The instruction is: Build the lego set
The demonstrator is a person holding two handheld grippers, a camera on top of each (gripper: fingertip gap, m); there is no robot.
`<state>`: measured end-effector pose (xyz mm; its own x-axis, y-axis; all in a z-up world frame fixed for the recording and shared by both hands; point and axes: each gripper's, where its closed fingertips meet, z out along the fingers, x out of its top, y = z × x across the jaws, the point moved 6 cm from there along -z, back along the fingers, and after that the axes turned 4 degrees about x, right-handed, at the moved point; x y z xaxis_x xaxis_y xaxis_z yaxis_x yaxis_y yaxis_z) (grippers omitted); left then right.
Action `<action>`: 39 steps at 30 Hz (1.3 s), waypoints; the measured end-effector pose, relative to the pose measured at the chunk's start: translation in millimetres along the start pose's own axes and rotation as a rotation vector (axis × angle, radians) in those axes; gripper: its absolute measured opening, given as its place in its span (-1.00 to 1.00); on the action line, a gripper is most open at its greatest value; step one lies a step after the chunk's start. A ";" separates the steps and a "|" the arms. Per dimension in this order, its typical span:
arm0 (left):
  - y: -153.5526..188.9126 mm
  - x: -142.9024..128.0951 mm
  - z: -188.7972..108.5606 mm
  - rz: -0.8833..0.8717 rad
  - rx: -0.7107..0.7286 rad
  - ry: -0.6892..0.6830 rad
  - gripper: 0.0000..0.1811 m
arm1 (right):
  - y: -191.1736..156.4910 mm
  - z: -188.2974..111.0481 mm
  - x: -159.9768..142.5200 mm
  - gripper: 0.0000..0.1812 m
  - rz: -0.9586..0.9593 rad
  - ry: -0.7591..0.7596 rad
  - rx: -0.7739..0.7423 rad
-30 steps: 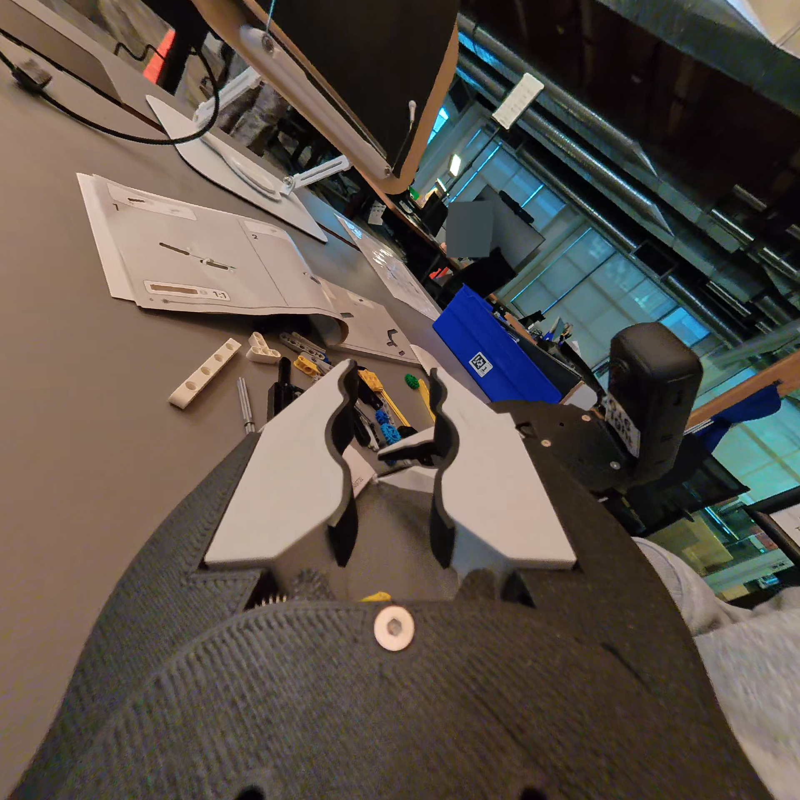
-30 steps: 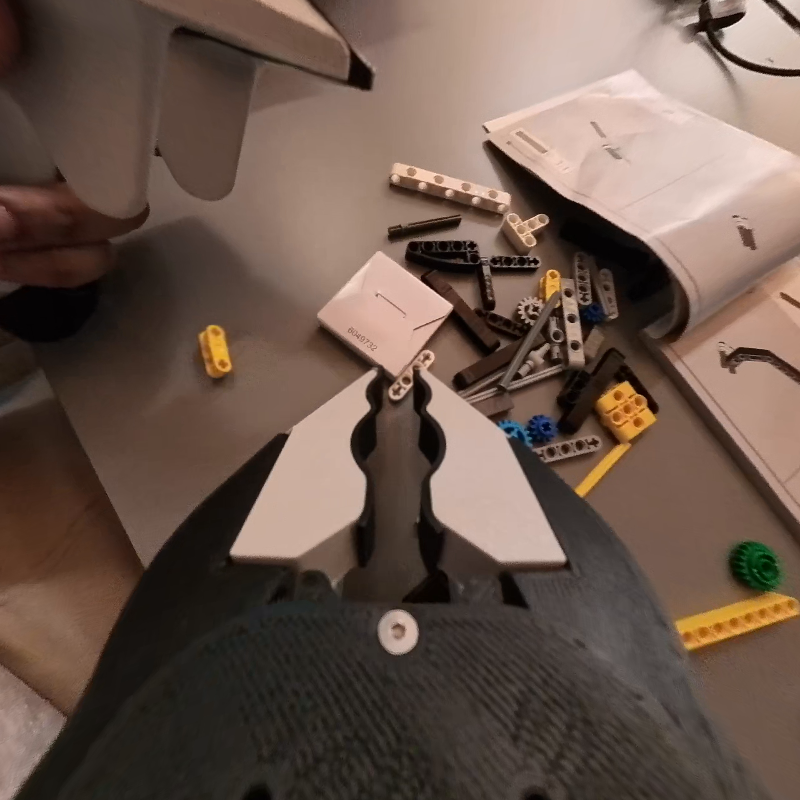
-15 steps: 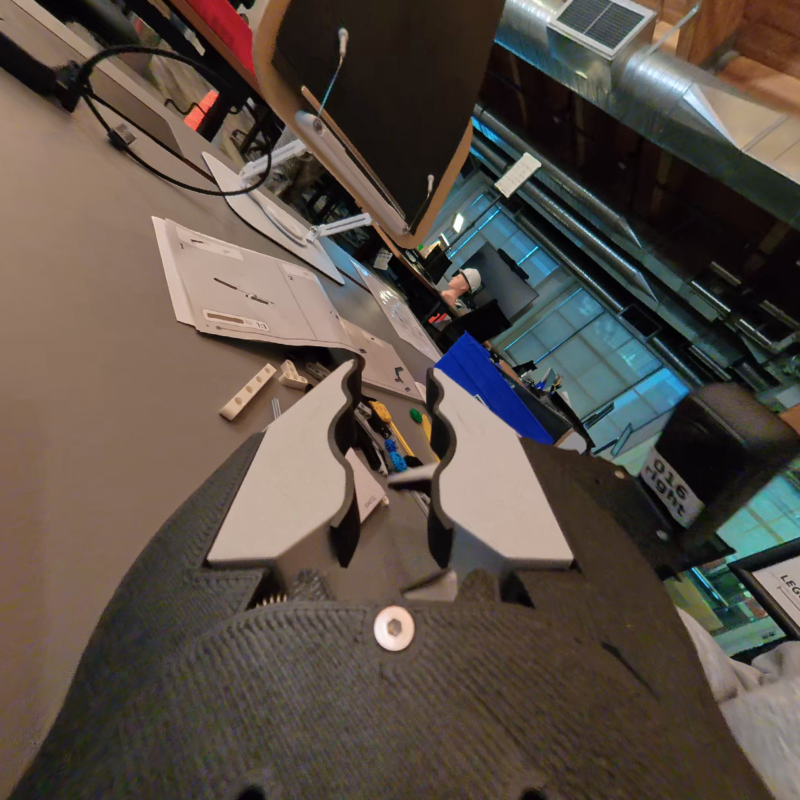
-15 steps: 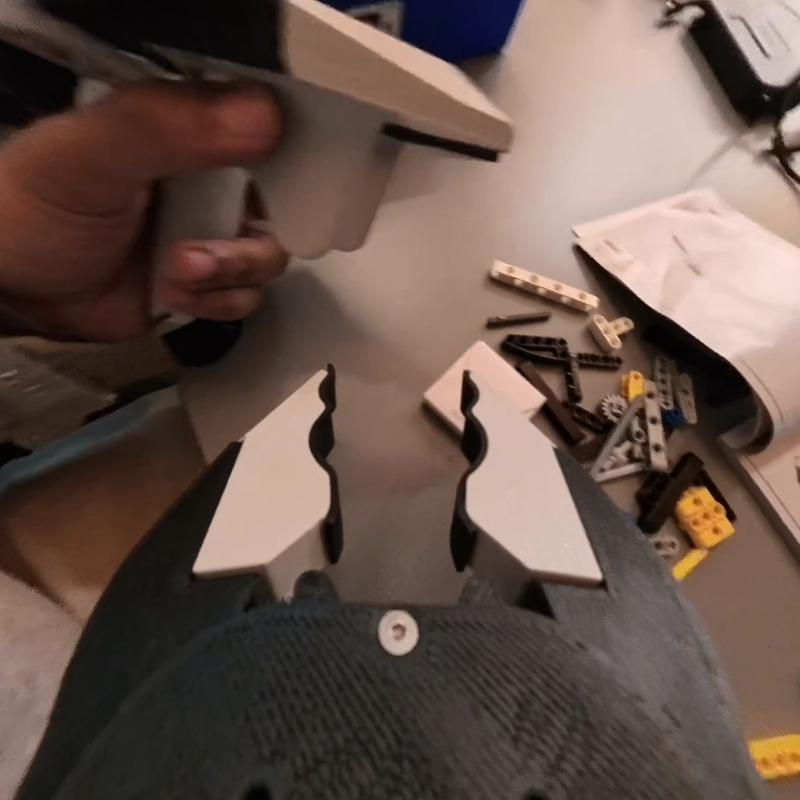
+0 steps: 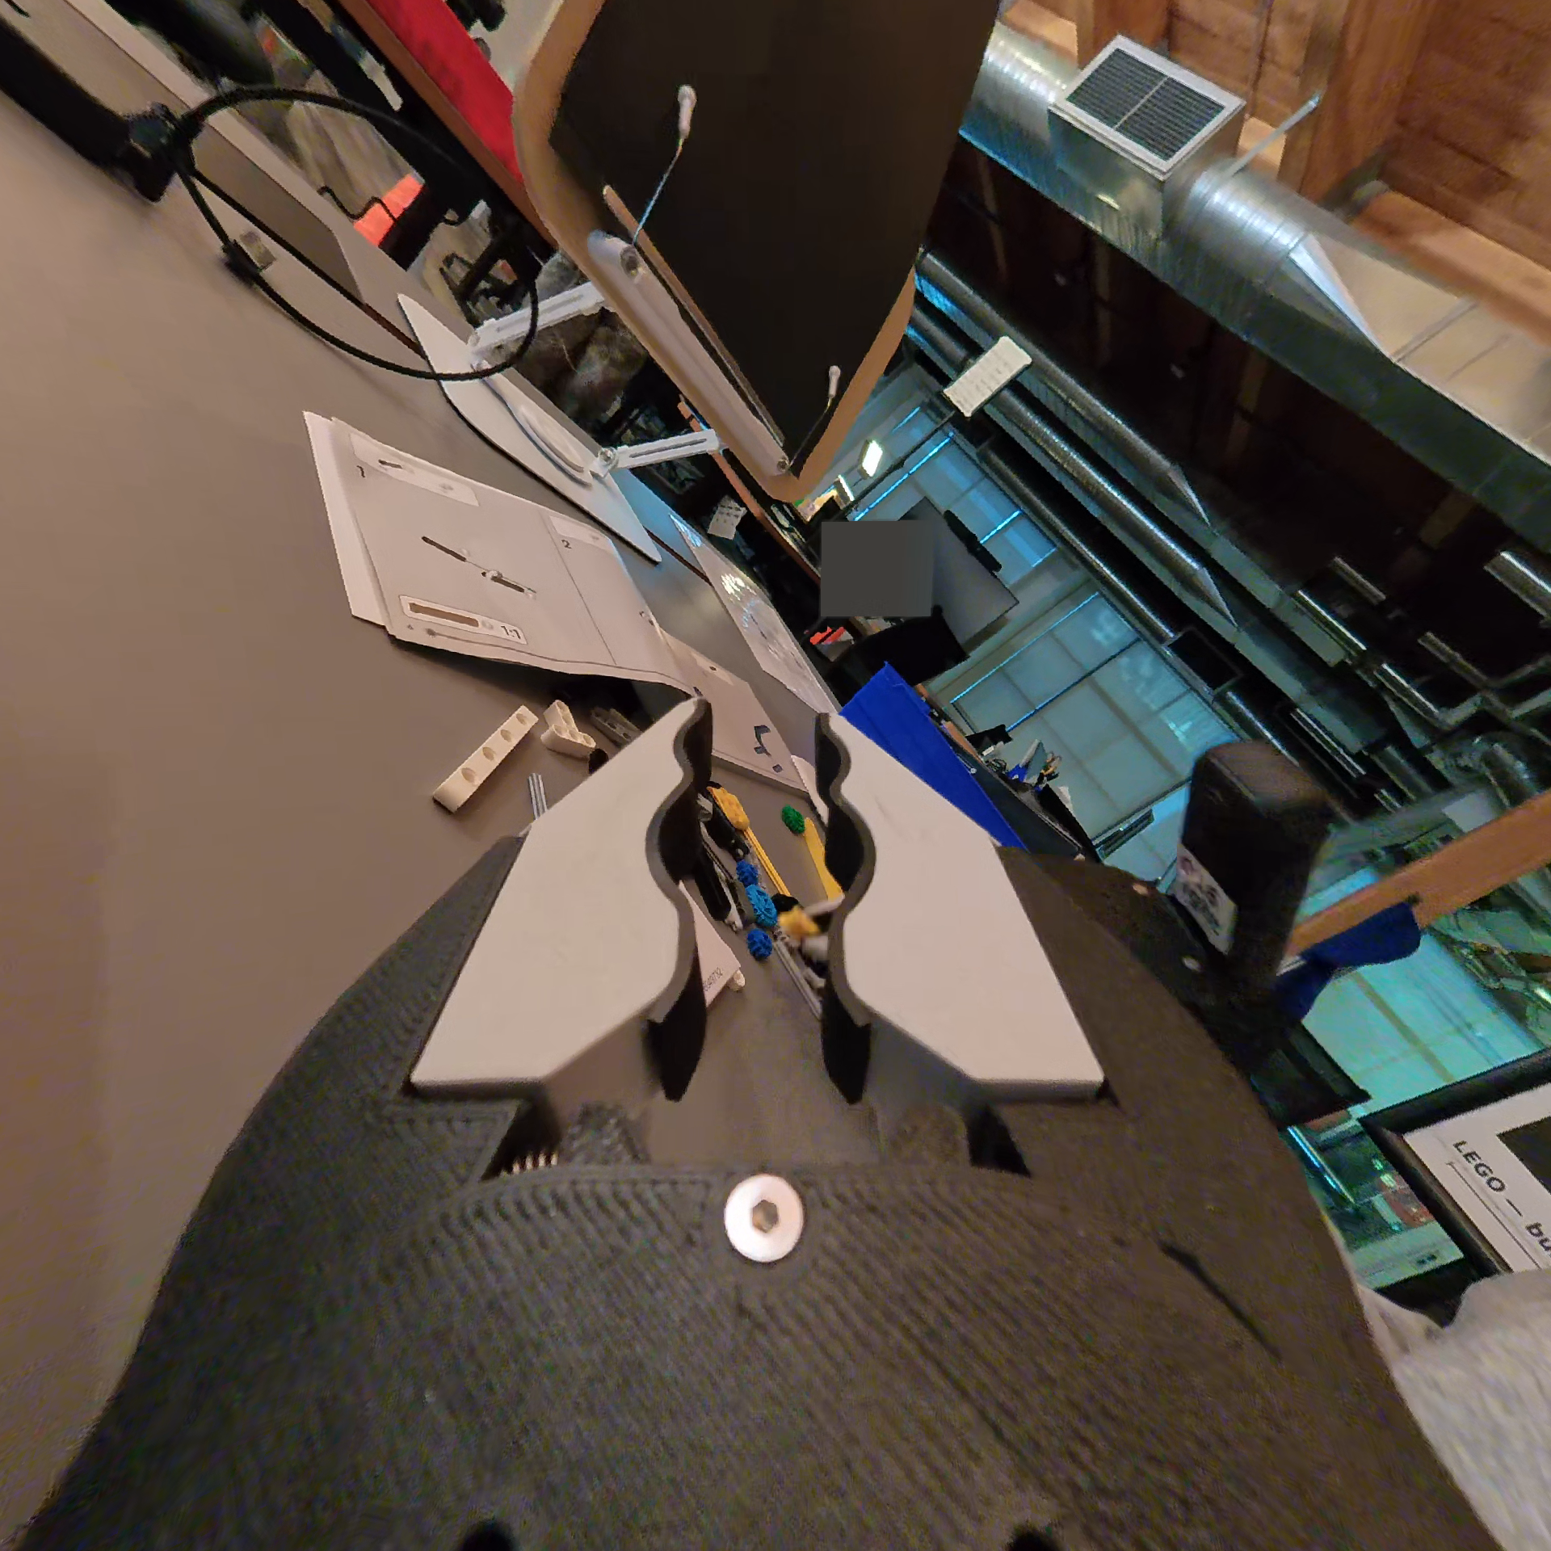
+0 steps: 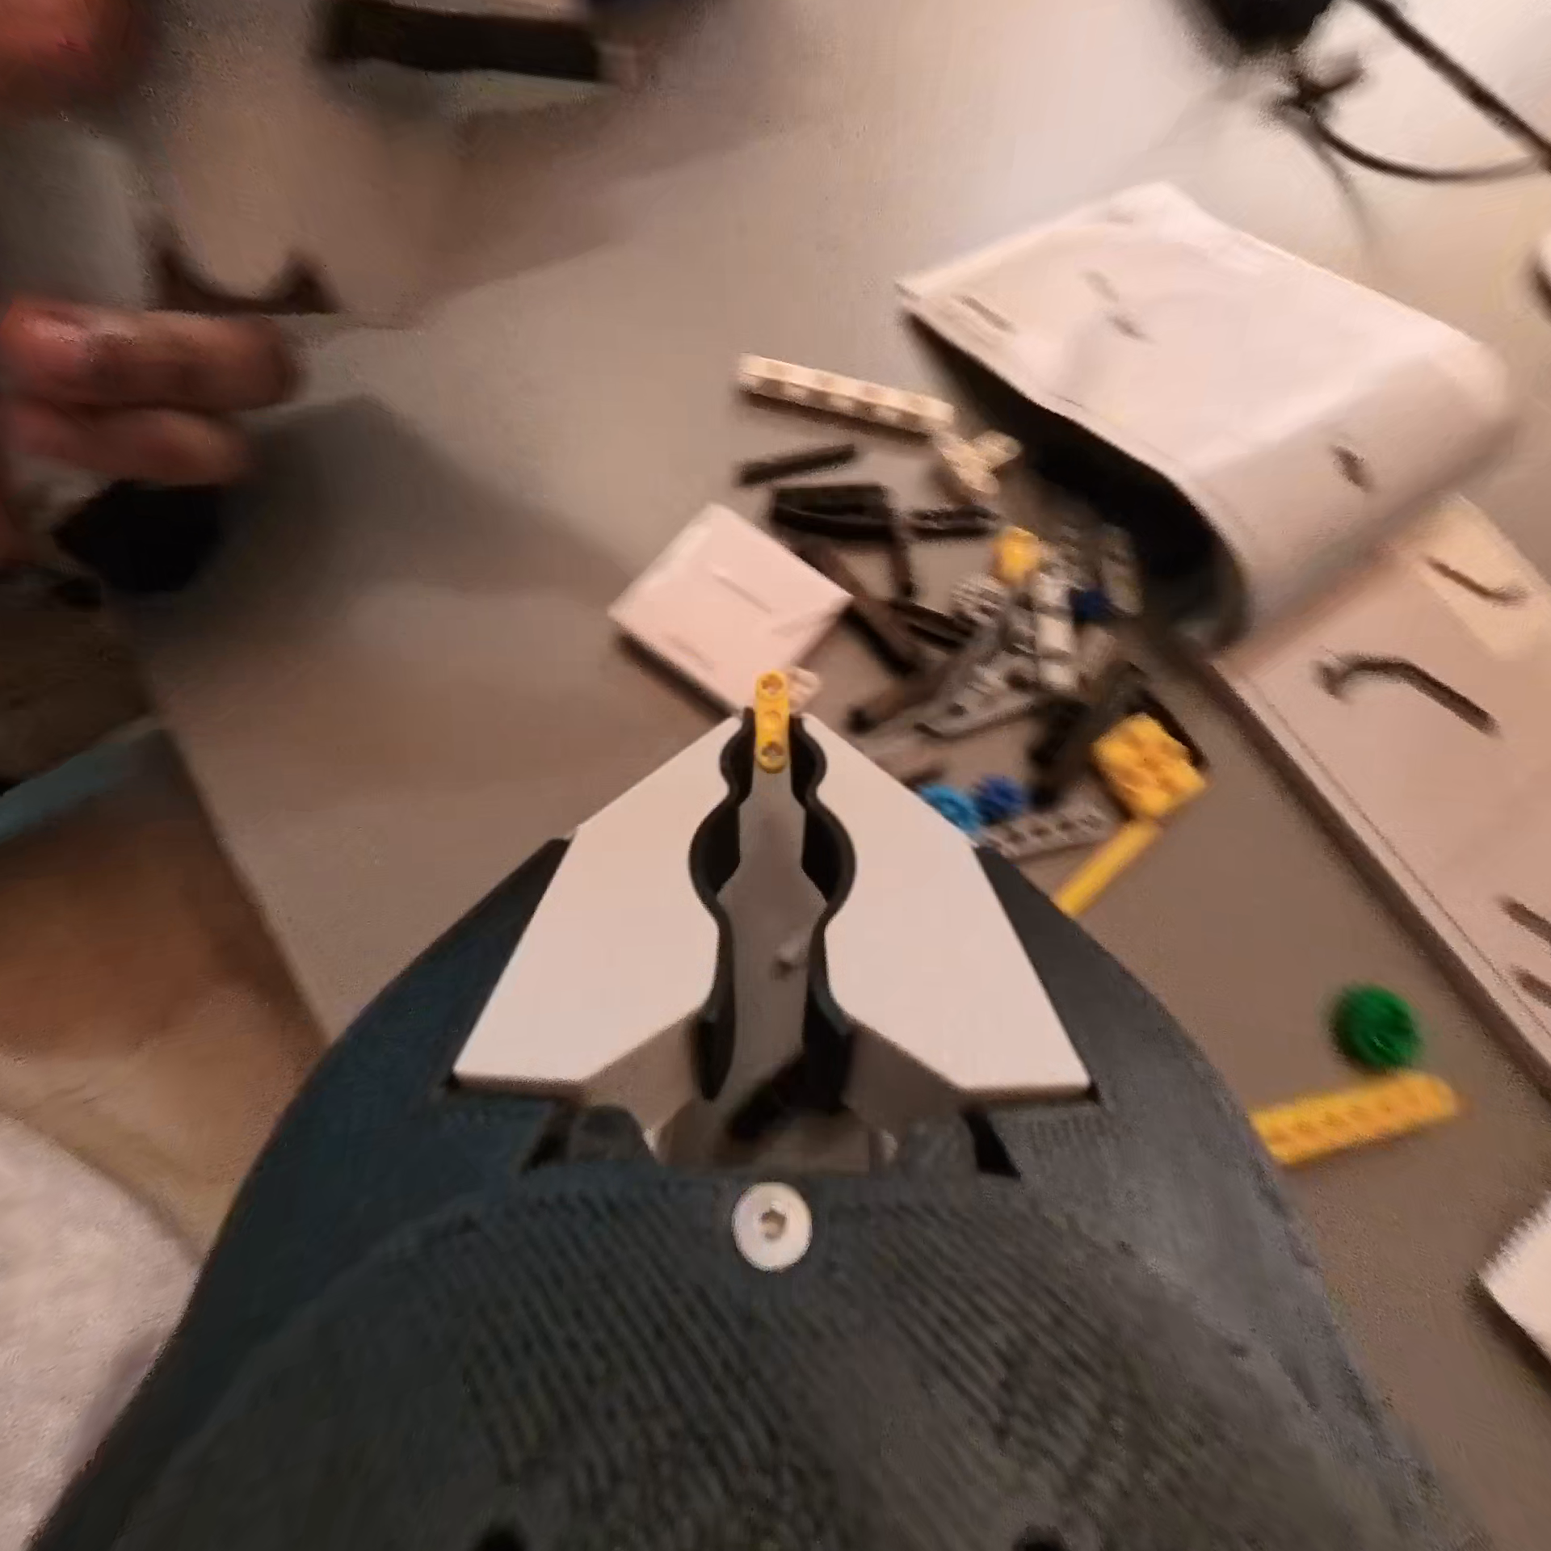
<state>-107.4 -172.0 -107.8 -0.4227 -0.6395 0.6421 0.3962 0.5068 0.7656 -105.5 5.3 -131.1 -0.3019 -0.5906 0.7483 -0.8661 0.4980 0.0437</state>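
Note:
My right gripper is shut on a small yellow lego connector, whose end sticks out past the fingertips, above the grey table. The loose lego pile lies just beyond it, with a white square panel, blue gears and a yellow block. My left gripper is open and empty, tilted up over the table's near side. The pile shows between its fingers. A hand holds it, blurred, at the top left of the right wrist view.
An open instruction booklet lies behind the pile and also shows in the left wrist view. A white beam, a green gear and a yellow beam lie apart. A monitor, cables and a blue bin stand farther back. Tip to tip, the grippers are about 12 cm apart. To reach the yellow block in a straight line is about 10 cm for my right fingers, about 20 cm for my left.
My right gripper let go of a small pale piece, opened, moved left and shut on the yellow connector that lay alone on the table. My left gripper tilted upward and stayed open.

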 end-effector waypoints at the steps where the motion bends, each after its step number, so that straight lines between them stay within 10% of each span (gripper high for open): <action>1: -0.2 -0.9 0.7 -0.007 -0.004 -0.005 -0.79 | 14.0 -2.9 -5.0 -0.94 0.036 -0.006 -0.038; 18: -1.4 0.5 -1.5 0.021 0.028 0.025 -0.86 | -22.6 53.1 14.7 -0.10 -0.039 -0.053 -0.061; 24: -2.3 0.5 -1.7 0.012 0.023 0.024 -0.86 | -23.3 55.1 22.3 -0.57 -0.007 -0.066 0.006; 35: -2.2 -3.3 0.7 0.012 0.021 0.001 -0.85 | -12.4 47.8 21.1 -0.09 0.045 -0.011 -0.012; 39: -1.6 -4.5 1.3 0.016 0.022 -0.005 -0.85 | -16.6 55.8 12.6 -0.33 0.097 -0.084 0.059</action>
<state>-107.3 -169.2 -111.9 -0.4204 -0.6284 0.6545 0.3854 0.5294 0.7558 -117.1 -45.9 -159.3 -0.4152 -0.5940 0.6891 -0.8525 0.5185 -0.0668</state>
